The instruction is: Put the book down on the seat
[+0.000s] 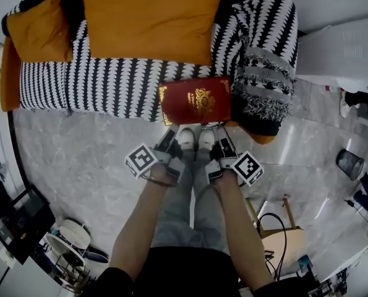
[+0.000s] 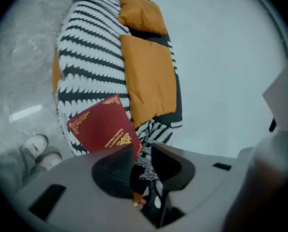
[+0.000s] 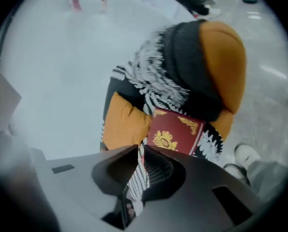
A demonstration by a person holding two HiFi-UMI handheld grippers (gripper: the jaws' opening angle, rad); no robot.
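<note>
A dark red book (image 1: 196, 101) with gold print lies flat at the front edge of the sofa seat (image 1: 109, 88), beside the right armrest (image 1: 264, 60). The seat wears a black-and-white patterned throw. Both grippers hang just in front of the book, above the person's white shoes (image 1: 195, 140), and touch nothing. My left gripper (image 1: 168, 142) shows a clear gap between its jaws, with nothing in it; the book (image 2: 102, 127) lies beyond its tips (image 2: 142, 149). On my right gripper (image 1: 222, 142) only a thin slit shows between the jaws (image 3: 139, 149), and the book (image 3: 175, 132) lies ahead.
Orange back cushions (image 1: 153, 17) stand behind the seat. A fringed blanket drapes the armrest. A grey marble floor (image 1: 78, 159) lies in front of the sofa. A dark bin (image 1: 349, 164) and a wooden stool (image 1: 282, 240) stand at the right, a round rack (image 1: 66, 240) at lower left.
</note>
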